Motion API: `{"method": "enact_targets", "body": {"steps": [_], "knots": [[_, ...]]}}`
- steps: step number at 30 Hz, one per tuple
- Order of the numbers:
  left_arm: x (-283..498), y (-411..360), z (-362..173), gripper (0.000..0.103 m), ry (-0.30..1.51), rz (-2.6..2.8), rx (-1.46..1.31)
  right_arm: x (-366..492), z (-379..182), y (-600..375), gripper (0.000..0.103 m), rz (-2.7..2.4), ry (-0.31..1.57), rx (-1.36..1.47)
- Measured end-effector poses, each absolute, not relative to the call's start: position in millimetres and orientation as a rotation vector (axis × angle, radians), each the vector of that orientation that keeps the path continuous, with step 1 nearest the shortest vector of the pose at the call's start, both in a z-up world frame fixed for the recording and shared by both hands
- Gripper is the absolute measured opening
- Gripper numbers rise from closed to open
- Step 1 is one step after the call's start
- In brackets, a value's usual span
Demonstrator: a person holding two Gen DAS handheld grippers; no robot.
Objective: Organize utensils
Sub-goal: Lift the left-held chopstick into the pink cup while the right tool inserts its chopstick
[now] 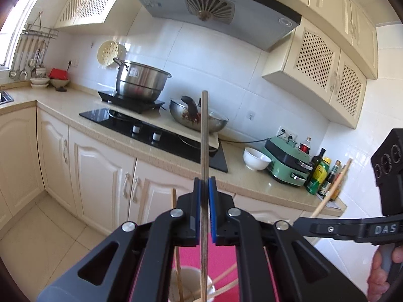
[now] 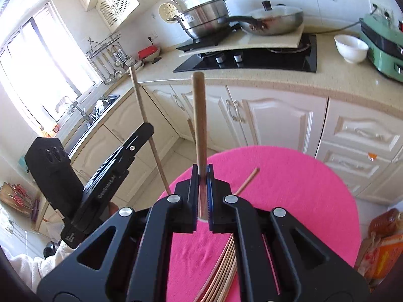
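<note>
Chopsticks: I count one clamped in my left hand-held gripper (image 1: pixel 204 183), one (image 2: pixel 199 115) in my right hand-held gripper (image 2: pixel 202 173); more on pink desk (image 2: pixel 302 188).

**Few legible marks: one partial word on a gripper**

The clearest lettering is "DAS", white capitals on the black arm of the right gripper (image 1: pixel 314 211), seen from the left wrist view; the word runs on past what can be read. In the right wrist view the left gripper (image 2: pixel 161 176) carries white print along its arm and a small white label at its base, both too blurred to read. The stainless pot (image 1: pixel 141 80) bears a sticker, its text illegible.
</note>
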State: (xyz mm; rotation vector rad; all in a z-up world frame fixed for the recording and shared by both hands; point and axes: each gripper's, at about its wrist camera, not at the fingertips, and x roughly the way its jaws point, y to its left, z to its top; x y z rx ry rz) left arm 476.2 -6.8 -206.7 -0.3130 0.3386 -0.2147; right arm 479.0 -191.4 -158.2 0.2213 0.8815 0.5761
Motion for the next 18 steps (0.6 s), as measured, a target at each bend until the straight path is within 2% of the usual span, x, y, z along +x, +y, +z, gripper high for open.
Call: {"method": "enact_targets", "body": {"steps": [9, 18], "knots": [[506, -18, -230, 0.006, 0.343, -0.201, -0.275, 493, -178, -188, 0.006, 0.579, 0.918, 0.196], [502, -19, -261, 0.006, 0.404, -0.189, -0.267, 491, -196, -180, 0.006, 0.593, 0.961, 0.172]]}}
